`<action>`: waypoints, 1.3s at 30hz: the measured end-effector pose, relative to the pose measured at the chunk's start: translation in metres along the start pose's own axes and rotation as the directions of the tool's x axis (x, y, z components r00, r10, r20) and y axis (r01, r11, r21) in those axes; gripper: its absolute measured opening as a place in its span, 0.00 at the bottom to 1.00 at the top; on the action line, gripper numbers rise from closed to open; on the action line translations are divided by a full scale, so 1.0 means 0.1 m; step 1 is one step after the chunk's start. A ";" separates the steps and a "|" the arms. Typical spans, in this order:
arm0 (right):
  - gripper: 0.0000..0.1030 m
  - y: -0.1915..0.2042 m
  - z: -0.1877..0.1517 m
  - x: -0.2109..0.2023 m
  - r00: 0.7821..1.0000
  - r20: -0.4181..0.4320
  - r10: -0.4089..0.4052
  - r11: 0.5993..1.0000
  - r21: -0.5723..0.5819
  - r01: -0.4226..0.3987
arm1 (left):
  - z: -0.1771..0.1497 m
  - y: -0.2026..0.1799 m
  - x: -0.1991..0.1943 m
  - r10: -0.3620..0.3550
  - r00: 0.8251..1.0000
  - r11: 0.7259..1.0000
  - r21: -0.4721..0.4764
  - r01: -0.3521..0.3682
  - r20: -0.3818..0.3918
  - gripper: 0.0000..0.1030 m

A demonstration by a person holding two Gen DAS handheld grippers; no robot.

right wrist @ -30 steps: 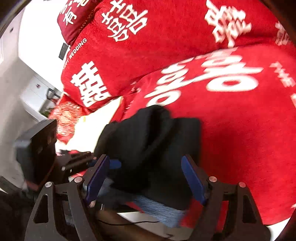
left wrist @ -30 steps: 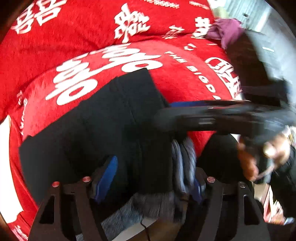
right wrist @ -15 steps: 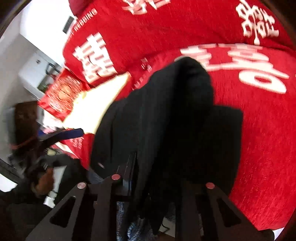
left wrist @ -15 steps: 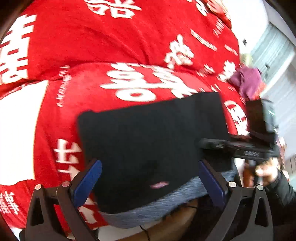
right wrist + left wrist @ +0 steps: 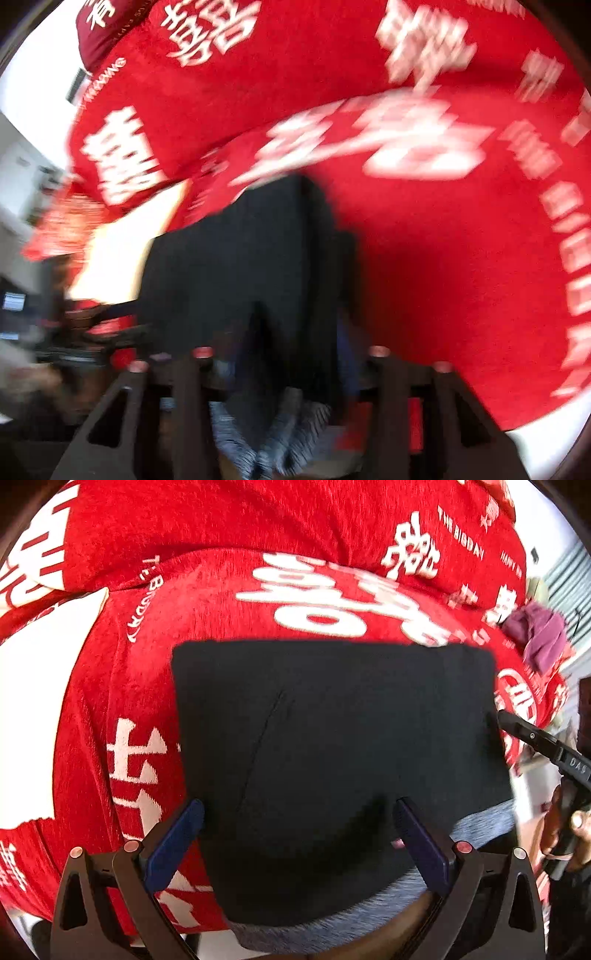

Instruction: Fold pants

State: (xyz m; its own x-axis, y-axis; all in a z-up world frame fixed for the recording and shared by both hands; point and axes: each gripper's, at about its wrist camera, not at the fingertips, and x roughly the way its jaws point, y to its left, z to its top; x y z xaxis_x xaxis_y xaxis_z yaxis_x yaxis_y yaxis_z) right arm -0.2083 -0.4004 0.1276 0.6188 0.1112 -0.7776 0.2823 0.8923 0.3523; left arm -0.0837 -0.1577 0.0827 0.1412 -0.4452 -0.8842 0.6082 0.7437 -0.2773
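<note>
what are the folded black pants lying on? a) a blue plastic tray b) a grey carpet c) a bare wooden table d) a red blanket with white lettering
d: the folded black fabric pants lie flat on the red plush blanket with white lettering, which surrounds them on three sides.

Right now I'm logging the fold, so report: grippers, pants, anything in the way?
Left gripper open over the pants. Right gripper blurred, jaws just opening, cloth between. Pants folded square on red blanket. Nothing in the way.
</note>
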 end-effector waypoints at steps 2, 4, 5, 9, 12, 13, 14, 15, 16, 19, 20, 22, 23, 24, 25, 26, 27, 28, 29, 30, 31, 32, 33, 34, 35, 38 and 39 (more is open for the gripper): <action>0.53 0.16 0.07 -0.26 0.995 0.095 -0.033 0.994 -0.096 0.042 | -0.01 -0.07 -0.07 -0.022 0.999 1.000 0.014 0.021 0.024 1.00; 0.62 0.41 0.15 -0.41 0.987 0.159 0.021 0.980 -0.199 0.011 | -0.01 -0.15 -0.03 -0.004 1.000 0.999 0.045 0.003 0.024 1.00; 0.73 0.52 0.19 -0.43 0.984 0.170 0.049 0.970 -0.243 -0.006 | -0.03 -0.18 0.03 0.019 1.000 0.998 0.061 -0.020 0.021 1.00; 0.79 0.81 0.39 -0.02 0.985 0.131 0.108 0.928 -0.369 -0.053 | -0.06 -0.19 0.12 0.061 0.998 0.995 0.075 -0.062 0.011 1.00; 0.78 0.51 0.47 0.59 1.000 -0.025 0.020 0.954 -0.297 -0.026 | -0.08 -0.14 0.07 0.031 1.000 0.998 0.050 -0.031 0.000 1.00; 0.78 0.37 0.47 0.76 0.997 -0.082 -0.010 0.967 -0.256 -0.011 | -0.09 -0.11 0.05 0.021 1.000 0.999 0.039 -0.021 -0.002 1.00; 0.78 0.31 0.46 0.77 0.997 -0.075 -0.026 0.968 -0.251 0.006 | -0.09 -0.08 0.02 0.015 1.000 1.000 0.026 -0.015 -0.002 1.00; 0.78 0.28 0.48 0.72 0.998 -0.062 -0.023 0.967 -0.253 0.007 | -0.10 -0.07 -0.02 0.010 1.000 1.000 0.015 -0.010 0.002 1.00; 0.78 0.27 0.49 0.63 0.998 -0.058 -0.017 0.970 -0.243 0.002 | -0.10 -0.06 -0.05 0.003 1.000 1.000 0.008 -0.003 0.011 1.00; 0.79 0.33 0.41 0.13 1.000 0.022 0.003 0.969 -0.248 0.003 | -0.09 -0.11 -0.18 -0.014 0.999 1.000 0.006 0.014 0.048 1.00; 0.79 0.40 0.30 -0.03 0.999 0.048 -0.013 0.953 -0.303 0.026 | -0.08 -0.16 -0.20 -0.016 0.998 1.000 0.019 0.015 0.060 1.00; 0.79 0.51 0.10 -0.19 0.998 0.061 -0.028 0.912 -0.407 0.050 | -0.05 -0.28 -0.18 -0.019 0.998 0.998 0.056 0.015 0.063 1.00; 0.79 0.62 -0.09 -0.24 0.998 0.049 -0.035 0.874 -0.483 0.054 | -0.04 -0.36 -0.14 -0.019 0.998 0.997 0.081 0.014 0.059 1.00; 0.79 0.67 -0.21 -0.22 0.998 0.037 -0.042 0.851 -0.522 0.055 | -0.03 -0.42 -0.08 -0.014 0.999 0.995 0.101 0.009 0.051 1.00; 0.79 0.71 -0.34 -0.21 0.999 0.014 -0.041 0.830 -0.556 0.041 | -0.03 -0.48 -0.03 0.012 0.999 0.993 0.115 -0.018 0.053 1.00; 0.79 0.72 -0.46 -0.16 0.999 -0.036 -0.015 0.822 -0.569 -0.008 | -0.03 -0.53 0.03 0.046 0.997 0.989 0.141 -0.054 0.062 1.00; 0.79 0.69 -0.53 -0.10 0.997 -0.080 0.001 0.828 -0.558 -0.046 | -0.04 -0.57 0.09 0.066 0.996 0.983 0.166 -0.075 0.063 1.00; 0.79 0.65 -0.56 -0.04 0.994 -0.109 -0.005 0.838 -0.543 -0.055 | -0.05 -0.59 0.14 0.079 0.995 0.979 0.186 -0.088 0.053 1.00; 0.79 0.58 -0.59 0.09 0.989 -0.143 -0.032 0.848 -0.527 -0.049 | -0.06 -0.61 0.17 0.091 0.995 0.975 0.201 -0.098 0.045 1.00; 0.79 0.53 -0.59 0.17 0.986 -0.157 -0.051 0.854 -0.520 -0.038 | -0.07 -0.63 0.15 0.105 0.993 0.971 0.210 -0.114 0.054 1.00; 0.79 0.51 -0.57 0.16 0.988 -0.149 -0.043 0.857 -0.514 -0.041 | -0.08 -0.64 0.10 0.104 0.993 0.970 0.215 -0.115 0.062 1.00; 0.79 0.51 -0.51 0.13 0.988 -0.153 -0.028 0.868 -0.494 -0.052 | -0.06 -0.61 0.02 0.078 0.995 0.974 0.208 -0.090 0.068 1.00; 0.79 0.51 -0.46 0.09 0.987 -0.158 -0.017 0.879 -0.473 -0.061 | -0.03 -0.58 -0.02 0.067 0.995 0.977 0.197 -0.080 0.075 1.00; 0.79 0.52 -0.43 0.03 0.989 -0.148 -0.011 0.881 -0.470 -0.060 | 0.03 -0.52 -0.07 0.070 0.993 0.981 0.174 -0.085 0.092 1.00; 0.80 0.54 -0.39 -0.03 0.993 -0.119 -0.003 0.878 -0.475 -0.054 | 0.10 -0.46 -0.08 0.082 0.991 0.984 0.152 -0.097 0.101 1.00; 0.81 0.52 -0.34 0.05 0.992 -0.120 -0.027 0.885 -0.465 -0.032 | 0.38 -0.22 -0.03 0.079 0.991 0.996 0.043 -0.084 0.108 1.00; 0.81 0.49 -0.34 0.12 0.989 -0.139 -0.042 0.890 -0.456 -0.027 | 0.46 -0.15 0.04 0.050 0.995 0.999 0.016 -0.052 0.091 1.00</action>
State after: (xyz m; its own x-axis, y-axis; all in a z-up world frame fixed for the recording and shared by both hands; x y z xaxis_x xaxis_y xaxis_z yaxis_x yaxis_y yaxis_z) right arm -0.2115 -0.3405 0.1178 0.4988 0.1337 -0.8564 -0.0997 0.9903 0.0965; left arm -0.0562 -0.1937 0.1012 0.2418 -0.4506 -0.8594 0.6126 0.7577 -0.2249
